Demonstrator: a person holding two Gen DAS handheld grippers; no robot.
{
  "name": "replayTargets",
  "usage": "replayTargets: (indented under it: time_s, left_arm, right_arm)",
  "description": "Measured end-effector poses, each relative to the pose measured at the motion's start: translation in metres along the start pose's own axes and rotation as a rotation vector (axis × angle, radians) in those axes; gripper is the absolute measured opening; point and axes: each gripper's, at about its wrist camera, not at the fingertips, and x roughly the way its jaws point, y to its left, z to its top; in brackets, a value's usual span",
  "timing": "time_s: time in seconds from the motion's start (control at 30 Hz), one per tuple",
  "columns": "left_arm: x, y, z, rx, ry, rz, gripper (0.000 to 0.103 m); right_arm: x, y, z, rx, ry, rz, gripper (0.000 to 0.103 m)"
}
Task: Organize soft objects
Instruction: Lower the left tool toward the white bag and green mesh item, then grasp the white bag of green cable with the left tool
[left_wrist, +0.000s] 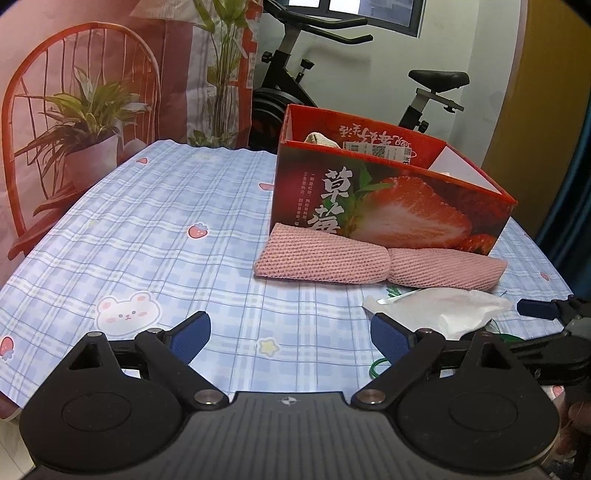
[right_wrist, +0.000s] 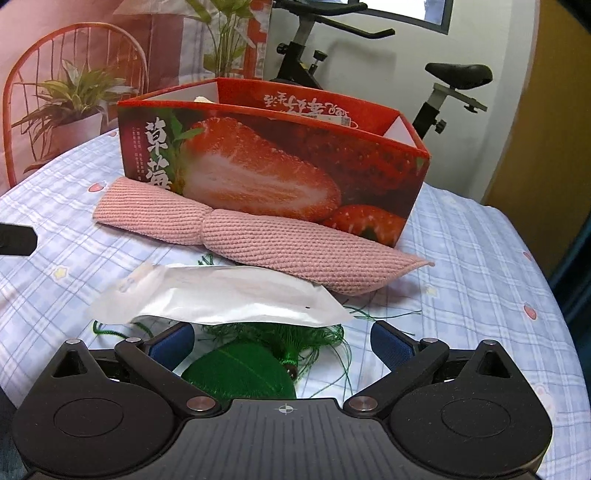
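The pink ribbed knitted cloth (right_wrist: 258, 236), pinched at its middle like a bow, lies on the blue checked tablecloth (left_wrist: 166, 221) against the front of the red cardboard strawberry box (right_wrist: 280, 166). Just before it lies a flat white plastic packet (right_wrist: 221, 295), and half under that a green leaf-shaped tasselled ornament (right_wrist: 240, 369), its lower part hidden behind my right gripper's body. My right gripper (right_wrist: 282, 339) is spread wide, its blue pads on either side of the ornament, gripping nothing. My left gripper (left_wrist: 290, 334) is wide apart too, over bare tablecloth, empty. Inside the box I make out only the top of something pale (left_wrist: 319, 139) and a barcode label (left_wrist: 376, 150); the rest is hidden by the walls.
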Motion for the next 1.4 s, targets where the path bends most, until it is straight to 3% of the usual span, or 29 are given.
replayTargets:
  time_s: [0.33,0.67,0.87,1.17,1.4]
  left_arm:
    - [0.011,0.001,0.003,0.014,-0.012,-0.034,0.091]
    - [0.022,0.006,0.011,-0.004,-0.018,-0.076,0.079]
    - [0.026,0.007,0.016,-0.011,-0.018,-0.109,0.07]
    - [0.04,-0.005,0.019,0.021,-0.016,-0.16,0.069]
    - [0.066,-0.017,0.037,0.031,-0.025,-0.273,0.069]
  right_arm:
    - [0.004,-0.022,0.022,0.107,-0.033,0.035,0.094]
    - [0.013,-0.032,0.047,0.115,-0.064,0.068,0.092]
    - [0.018,-0.035,0.059,0.123,-0.09,0.076,0.083]
    - [0.029,-0.041,0.06,0.129,-0.105,0.082,0.073]
    - [0.04,-0.04,0.057,0.12,-0.081,0.102,0.071]
